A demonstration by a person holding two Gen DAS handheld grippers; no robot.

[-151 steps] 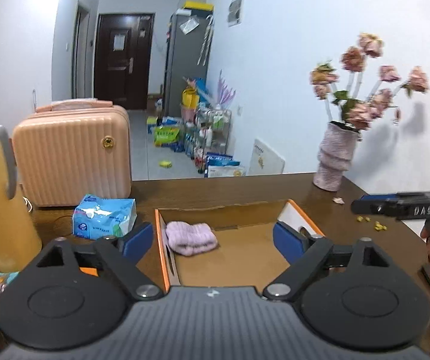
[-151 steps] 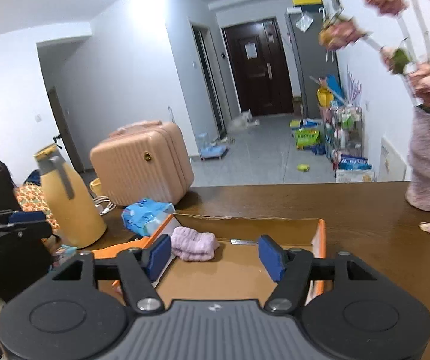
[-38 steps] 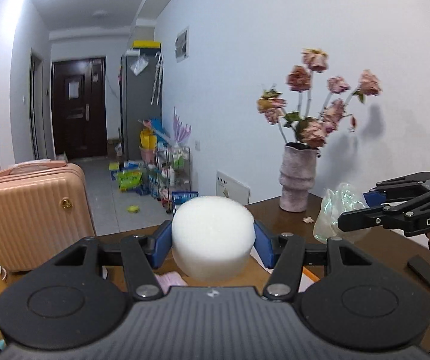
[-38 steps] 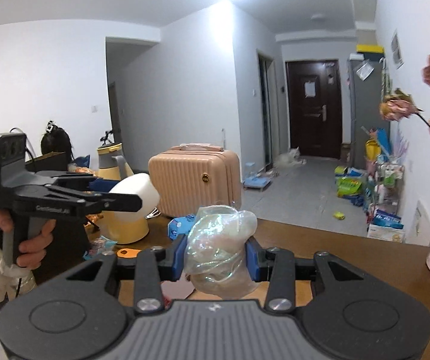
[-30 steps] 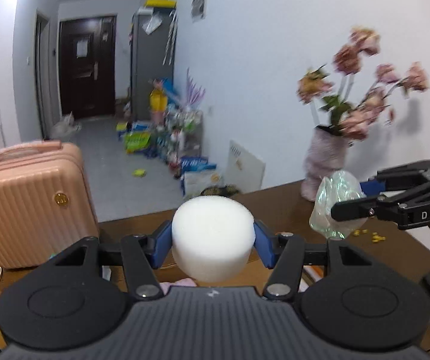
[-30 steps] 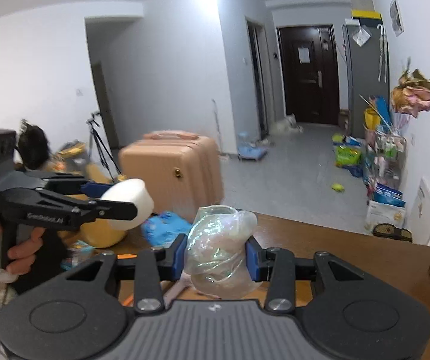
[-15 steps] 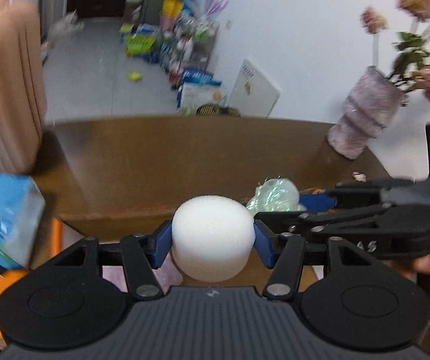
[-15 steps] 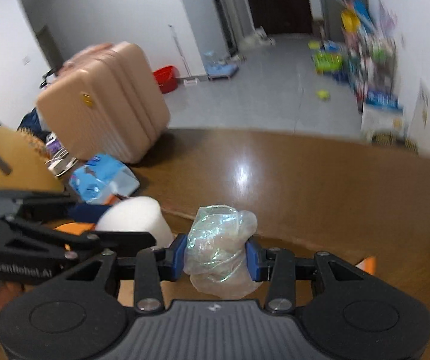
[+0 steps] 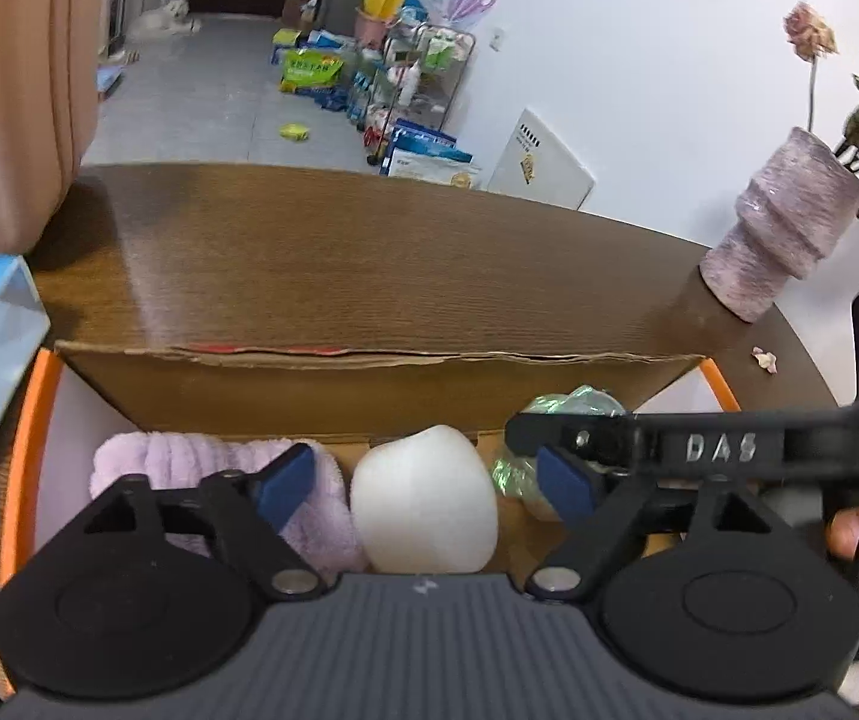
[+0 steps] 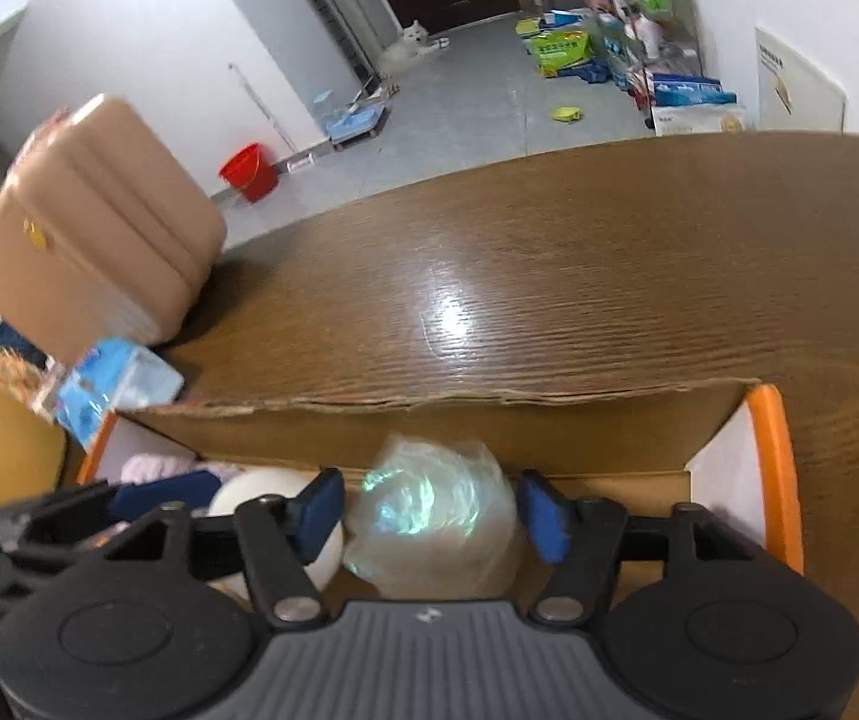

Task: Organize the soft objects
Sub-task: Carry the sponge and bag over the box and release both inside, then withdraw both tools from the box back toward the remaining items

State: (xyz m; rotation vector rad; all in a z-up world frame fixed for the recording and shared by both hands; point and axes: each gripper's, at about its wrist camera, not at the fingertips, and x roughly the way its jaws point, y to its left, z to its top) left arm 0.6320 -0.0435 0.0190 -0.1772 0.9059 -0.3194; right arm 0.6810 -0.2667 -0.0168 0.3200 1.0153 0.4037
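Blue-padded jaws apart, angled into box (image 9: pixel 369 387)

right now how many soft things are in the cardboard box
3: a purple towel at the left, a white sponge in the middle, a crumpled plastic bag at the right. Others may be hidden.

Pink ribbed suitcase (image 10: pixel 93 228) at 10 o'clock on brown wooden table (image 10: pixel 549 276); blue tissue pack (image 10: pixel 108 384) just beside it. Purple vase (image 9: pixel 783 234) with dried flowers at 2 o'clock. Red bucket (image 10: pixel 248 171) on the grey floor beyond.
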